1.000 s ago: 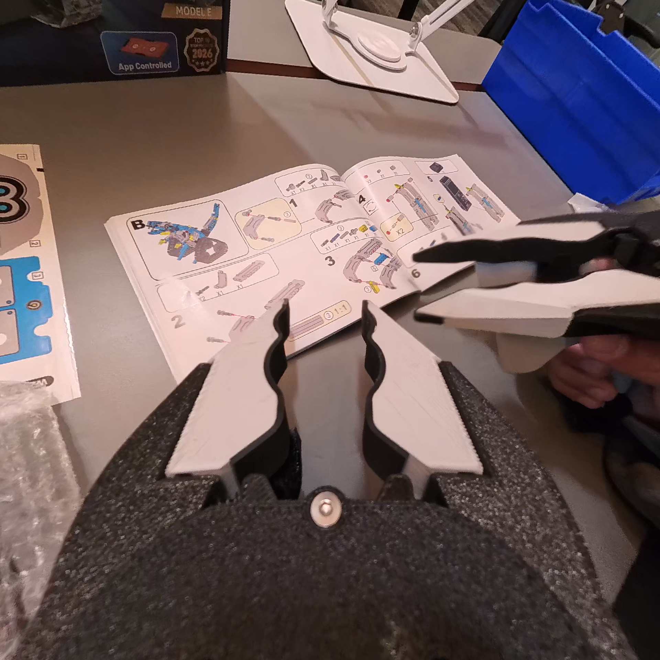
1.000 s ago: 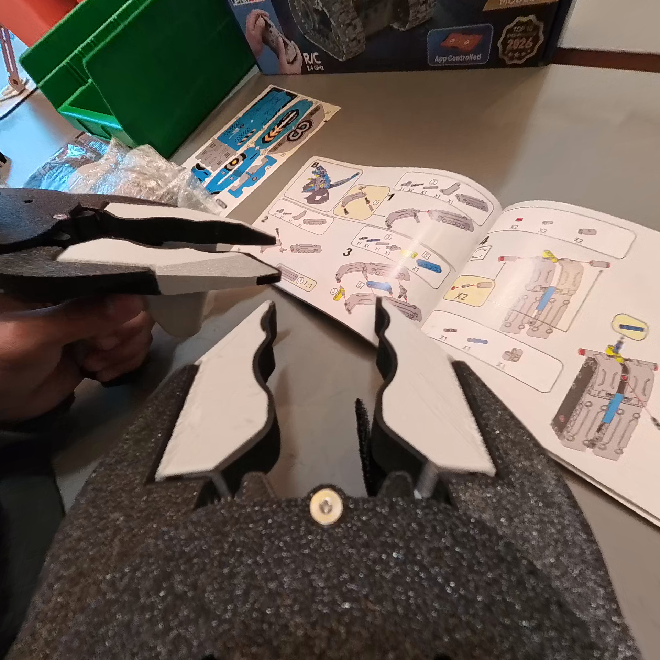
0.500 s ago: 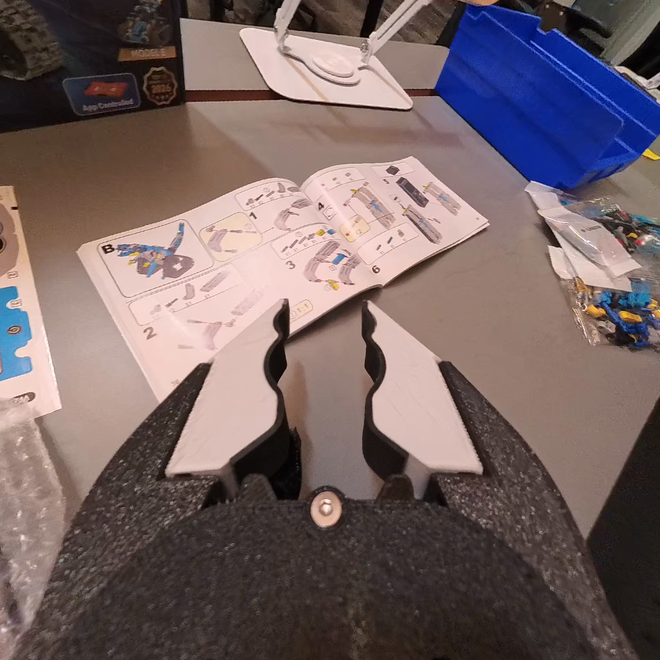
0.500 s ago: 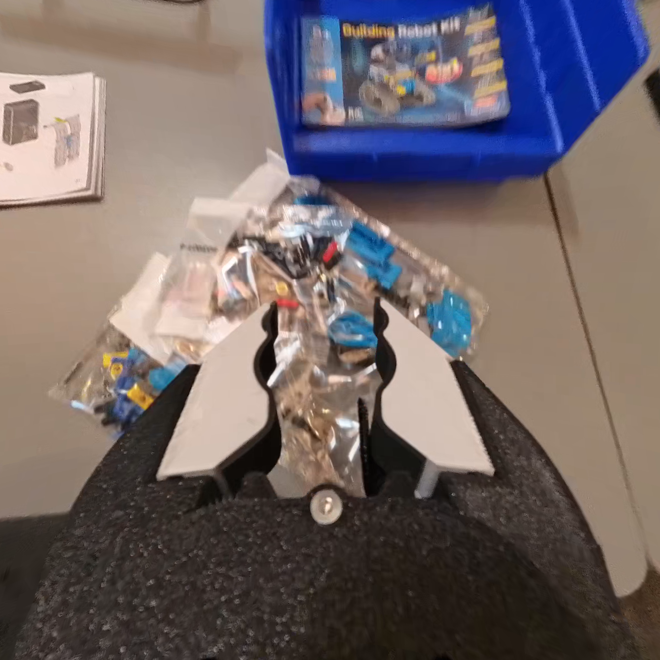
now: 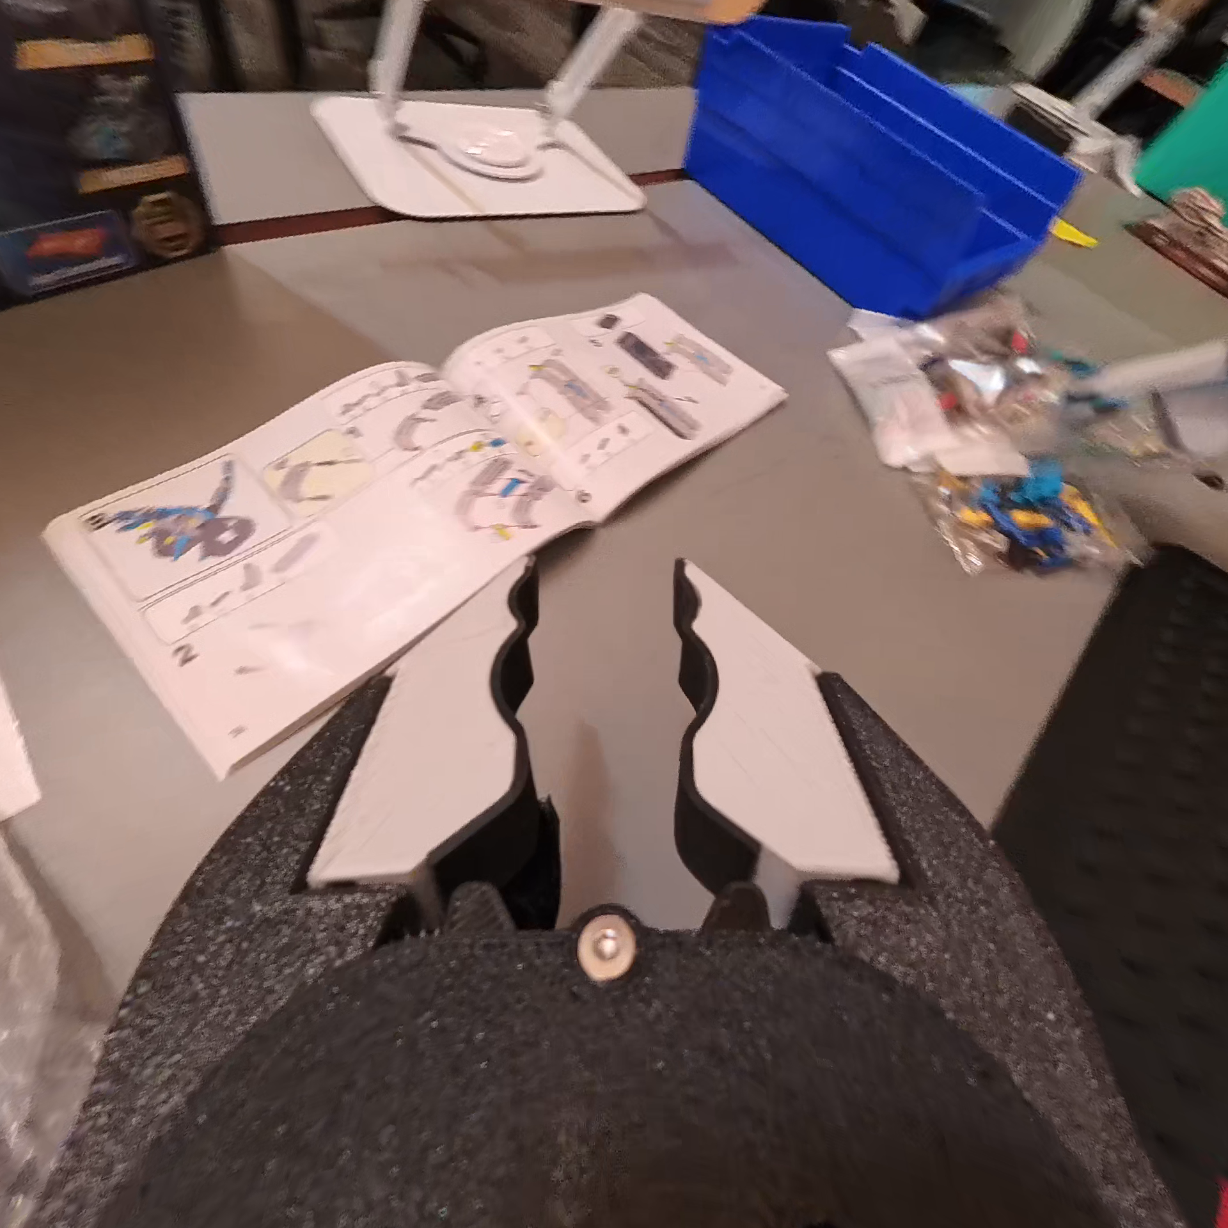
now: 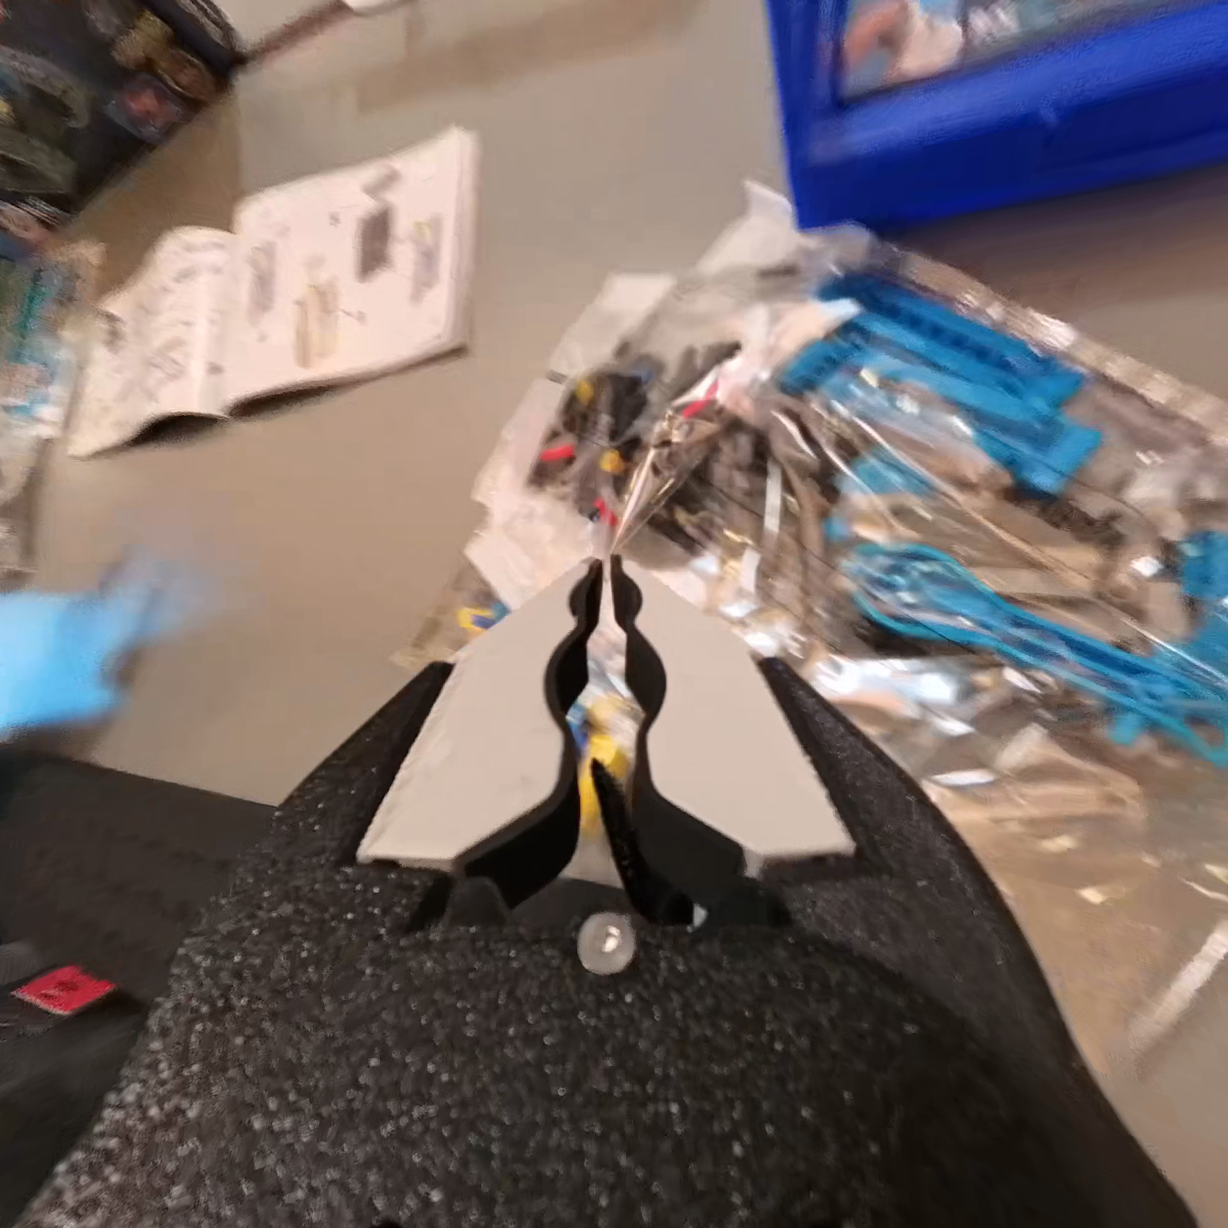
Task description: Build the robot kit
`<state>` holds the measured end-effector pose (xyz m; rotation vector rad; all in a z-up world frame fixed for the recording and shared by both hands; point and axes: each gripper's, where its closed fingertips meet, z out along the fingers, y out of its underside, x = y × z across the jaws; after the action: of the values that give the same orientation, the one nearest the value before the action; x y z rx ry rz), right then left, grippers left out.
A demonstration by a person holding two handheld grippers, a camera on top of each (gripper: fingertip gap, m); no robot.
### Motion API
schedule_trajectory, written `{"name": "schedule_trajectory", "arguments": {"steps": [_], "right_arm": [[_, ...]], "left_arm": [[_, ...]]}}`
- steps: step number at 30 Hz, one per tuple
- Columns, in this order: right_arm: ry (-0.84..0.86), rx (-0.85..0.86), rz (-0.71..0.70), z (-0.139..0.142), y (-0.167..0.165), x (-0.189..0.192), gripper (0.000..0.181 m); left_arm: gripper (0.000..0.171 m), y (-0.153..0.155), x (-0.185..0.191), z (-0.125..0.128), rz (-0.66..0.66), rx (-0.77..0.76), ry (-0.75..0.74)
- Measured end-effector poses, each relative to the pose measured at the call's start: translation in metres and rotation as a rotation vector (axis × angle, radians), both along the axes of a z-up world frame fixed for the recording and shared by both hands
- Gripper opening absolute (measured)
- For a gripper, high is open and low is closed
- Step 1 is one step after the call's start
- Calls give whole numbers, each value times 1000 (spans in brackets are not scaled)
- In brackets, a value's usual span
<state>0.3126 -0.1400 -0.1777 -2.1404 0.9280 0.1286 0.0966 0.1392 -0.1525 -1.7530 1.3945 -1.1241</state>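
My right gripper (image 6: 605, 563) is shut, its tips pinching a fold of a clear plastic bag (image 6: 930, 465) of blue, black and red building parts that lies on the grey table. A smaller bag (image 6: 465, 618) with yellow and blue parts lies under the fingers. My left gripper (image 5: 603, 571) is open and empty, held above the table's near edge next to an open instruction booklet (image 5: 412, 492). The bags (image 5: 983, 425) show at the right of the left wrist view, with the right gripper (image 5: 1090, 392) blurred over them.
A blue bin (image 5: 864, 166) holding a printed sheet (image 6: 997, 40) stands behind the bags. A white stand base (image 5: 478, 159) and a dark box (image 5: 86, 153) are at the back. Bubble wrap (image 5: 26, 963) lies at the left. A blurred light-blue shape (image 6: 66, 651) is at the left. One gripper's finger ends stand about 35 cm off the other's.
My right gripper swung from the booklet to the parts bags and shut on the large clear bag. My left gripper drew back and turned right, still open.
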Motion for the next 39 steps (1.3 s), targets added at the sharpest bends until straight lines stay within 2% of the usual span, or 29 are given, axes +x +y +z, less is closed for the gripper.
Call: {"name": "schedule_trajectory", "arguments": {"steps": [2, 5, 8, 9, 10, 12, 13, 16, 18, 20, 22, 24, 25, 26, 27, 29, 30, 32, 34, 37, 39], "right_arm": [[10, 89, 57, 31, 28, -18, 0], [-24, 113, 194, 74, 69, -56, 0], [7, 154, 259, 107, 109, -92, 0], [34, 182, 271, 114, 123, -104, 0], [46, 201, 281, 119, 136, -114, 0], [44, 207, 316, 118, 159, -131, 0], [62, 211, 340, 115, 168, -140, 0], [143, 266, 405, 113, 185, -165, 0], [185, 310, 424, 116, 191, -174, 0], [249, 369, 436, 123, 196, -181, 0], [263, 384, 438, 124, 201, -188, 0], [232, 383, 406, 122, 206, -188, 0], [222, 394, 392, 122, 208, -190, 0], [219, 407, 390, 123, 211, -194, 0], [216, 405, 390, 121, 213, -197, 0], [181, 406, 364, 119, 214, -193, 0], [156, 400, 343, 118, 213, -186, 0], [124, 404, 336, 116, 214, -176, 0], [53, 421, 378, 111, 222, -168, 0], [-182, 410, 535, 98, 229, -165, 4], [-370, 410, 638, 97, 224, -171, 6]], "left_arm": [[40, -18, 1, 8, -105, 38, -6], [45, -43, 2, 19, -247, 168, -11], [67, -74, 2, 28, -352, 307, -45], [79, -84, 3, 29, -364, 334, -48], [88, -93, 4, 30, -365, 346, -61], [90, -113, 4, 30, -391, 334, -91], [88, -112, 5, 28, -358, 343, -94], [54, -82, 10, 15, -218, 353, -63], [43, -79, 10, 10, -246, 302, -51], [47, -88, 7, 18, -305, 271, -90], [61, -97, 3, 26, -329, 319, -117], [80, -95, 4, 29, -269, 365, -118], [84, -94, 5, 28, -236, 360, -116], [76, -89, 7, 25, -188, 352, -99], [55, -82, 8, 20, -148, 346, -72], [12, -76, 5, 9, -155, 326, -25], [5, -70, 4, 7, -145, 325, -19], [0, -66, 0, 12, -161, 301, -35], [0, -68, -3, 14, -220, 200, -21], [0, -72, -8, 14, -302, -116, -5], [0, -71, -13, 11, -350, -267, 7]]}}
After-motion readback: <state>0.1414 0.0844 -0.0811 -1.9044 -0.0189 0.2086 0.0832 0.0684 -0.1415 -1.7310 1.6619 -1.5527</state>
